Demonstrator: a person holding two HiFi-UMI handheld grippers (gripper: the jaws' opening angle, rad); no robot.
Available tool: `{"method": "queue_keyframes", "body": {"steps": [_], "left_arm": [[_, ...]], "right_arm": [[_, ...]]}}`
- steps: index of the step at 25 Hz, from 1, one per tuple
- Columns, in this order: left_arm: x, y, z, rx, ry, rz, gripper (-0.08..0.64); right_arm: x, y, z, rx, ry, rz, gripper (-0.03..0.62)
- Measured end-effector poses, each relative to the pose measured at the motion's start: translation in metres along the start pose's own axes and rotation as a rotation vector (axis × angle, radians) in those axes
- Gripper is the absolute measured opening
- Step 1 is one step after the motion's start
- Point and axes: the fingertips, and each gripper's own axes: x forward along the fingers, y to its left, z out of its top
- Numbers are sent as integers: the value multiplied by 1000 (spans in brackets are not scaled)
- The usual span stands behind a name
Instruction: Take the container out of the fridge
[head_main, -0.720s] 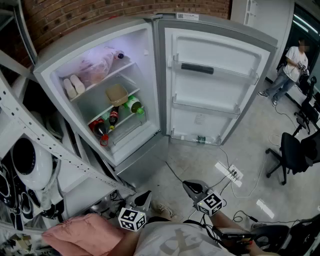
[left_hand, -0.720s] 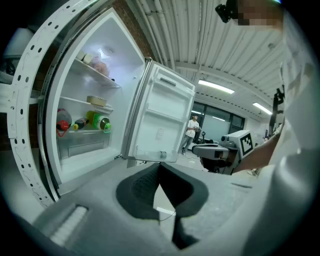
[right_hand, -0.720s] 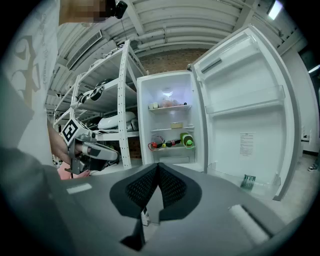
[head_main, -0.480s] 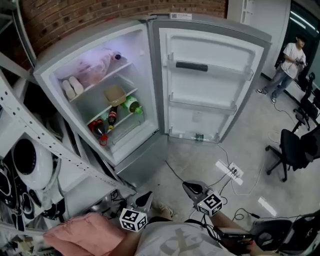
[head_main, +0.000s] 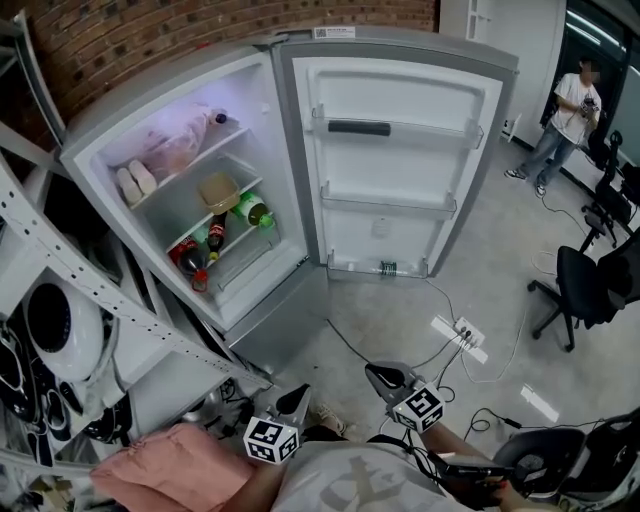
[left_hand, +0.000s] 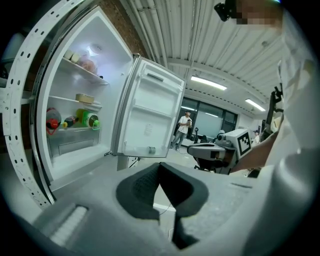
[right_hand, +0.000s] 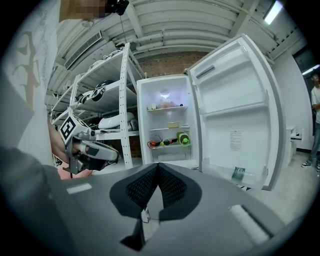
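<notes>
The fridge stands open, its door swung right. A tan lidded container sits on the middle shelf, also seen as the container in the left gripper view and the container in the right gripper view. My left gripper and right gripper hover low near my body, well short of the fridge. Both point toward it, jaws shut and empty. The left gripper and right gripper show their pads meeting at the tips.
Bottles lie on the shelf under the container; a pink bag fills the top shelf. A white metal rack stands left. A power strip with cables lies on the floor. An office chair and a standing person are right.
The head view has swung a little, so the fridge sits further left in the frame. Both grippers stay shut in about the same place.
</notes>
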Motion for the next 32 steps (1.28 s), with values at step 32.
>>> {"method": "queue_keyframes", "body": {"steps": [32], "left_arm": [[179,59,88,32,-7,-118,2]], "right_arm": [[81,-152,39,-6,18,-37,8]]}}
